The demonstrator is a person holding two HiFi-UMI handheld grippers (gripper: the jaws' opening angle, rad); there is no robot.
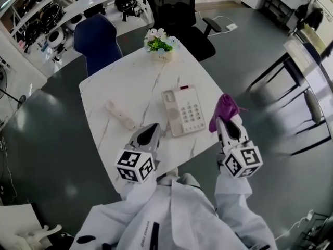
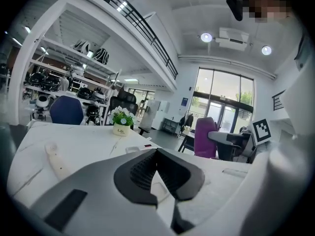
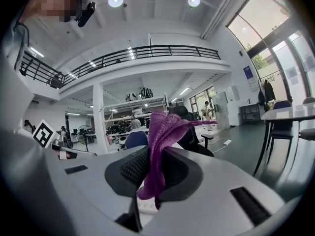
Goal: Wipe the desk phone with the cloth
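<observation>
Right claw is clamped on the cloth. The purple fabric is pinched between the pads, bunched up past the tips, and a short tail is left hanging below them in the right gripper view. The cloth is held at 3 o'clock from the desk phone, just beside its right edge and over the near right corner of the table. Contact between cloth and phone cannot be confirmed from any view.

Left claw is closed, with the tips brought together and nothing held between them. It is positioned at 7 o'clock from the phone, near its lower left corner, and is pointed across the table towards the far side.

The phone is set roughly mid-table, keypad facing up. The handset is off the base and laid flat on the table at 9 o'clock from the phone, clearly apart from it.

A flower pot with white and pink blooms is placed upright at 12 o'clock from the phone, close to the far table edge. A blue chair is parked beyond the table at 11 o'clock and a black chair at 12 o'clock. White sleeves are seen behind both marker cubes at the bottom of the head view.
</observation>
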